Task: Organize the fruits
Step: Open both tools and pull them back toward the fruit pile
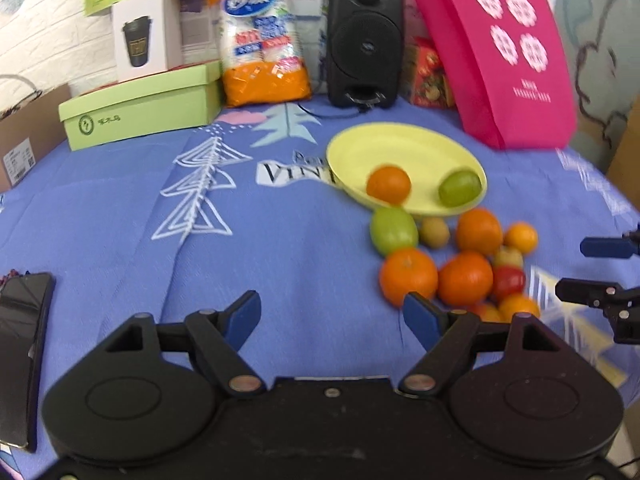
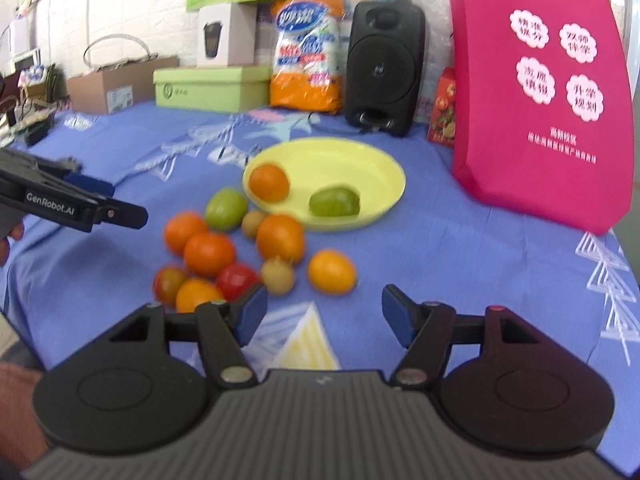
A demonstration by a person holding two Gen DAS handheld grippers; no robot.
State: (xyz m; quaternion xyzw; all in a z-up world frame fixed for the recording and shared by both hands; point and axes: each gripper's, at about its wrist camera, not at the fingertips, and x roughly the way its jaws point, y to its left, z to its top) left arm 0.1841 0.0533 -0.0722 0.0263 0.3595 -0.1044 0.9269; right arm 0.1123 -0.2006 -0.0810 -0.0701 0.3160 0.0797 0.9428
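Motion blur softens the fruit pile (image 2: 244, 256), and the left gripper's body hides its nearest pieces in the left view. The plate (image 1: 384, 140) holds an orange (image 1: 389, 185) and a green fruit (image 1: 459, 187), apart; the pile lies just before its rim. Left gripper (image 1: 332, 316) and right gripper (image 2: 324, 312) hover low over the cloth (image 1: 120, 208), jaws wide, both empty.

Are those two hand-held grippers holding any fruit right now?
No. The left hand-held gripper and the right hand-held gripper are both open and empty, short of the fruit pile.

Two fruits (image 2: 269, 182) in plate (image 2: 372, 160); pile (image 2: 240, 256) before it (touching).
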